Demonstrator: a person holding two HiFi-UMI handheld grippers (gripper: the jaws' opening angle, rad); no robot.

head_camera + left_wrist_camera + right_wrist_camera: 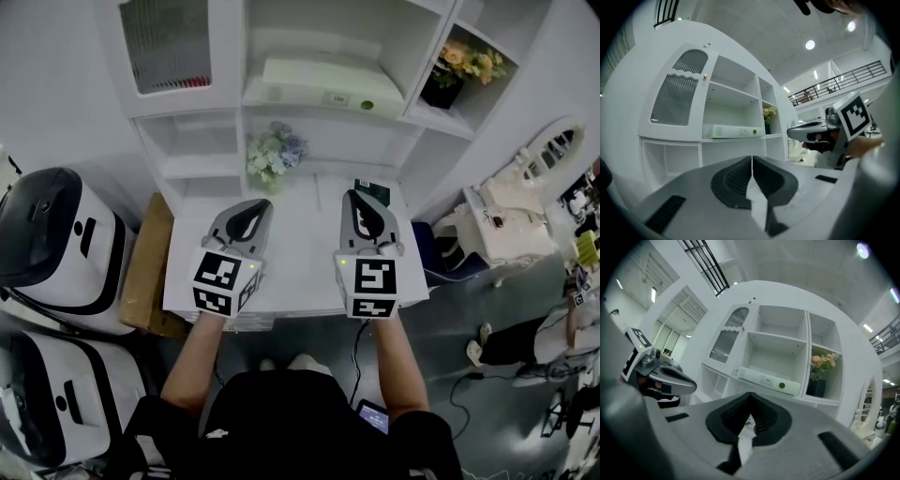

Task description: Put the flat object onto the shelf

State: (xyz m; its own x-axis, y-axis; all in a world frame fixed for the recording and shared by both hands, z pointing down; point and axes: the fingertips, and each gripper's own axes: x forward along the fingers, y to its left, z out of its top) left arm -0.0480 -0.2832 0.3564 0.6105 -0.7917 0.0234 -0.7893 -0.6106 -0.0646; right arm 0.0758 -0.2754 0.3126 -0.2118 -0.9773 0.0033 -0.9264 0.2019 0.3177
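The left claw [249, 208] and right claw [362, 201] are each pressed together and empty, over the white tabletop [300, 258]. The flat white box [319, 80] lies on the middle shelf [281, 97]. Potted flowers [459, 67] stand to its right and a bouquet [274, 155] below.

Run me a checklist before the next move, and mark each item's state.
1. Left tool shut with nothing between its jaws: ok.
2. Right tool shut with nothing held: ok.
3. Flat white box lies on the middle shelf: ok.
4. Dark flat item on the table just beyond the right tool. Whether it also needs shelving: cannot tell.
5. Flower bunch in the lower compartment stands apart from both tools: ok.
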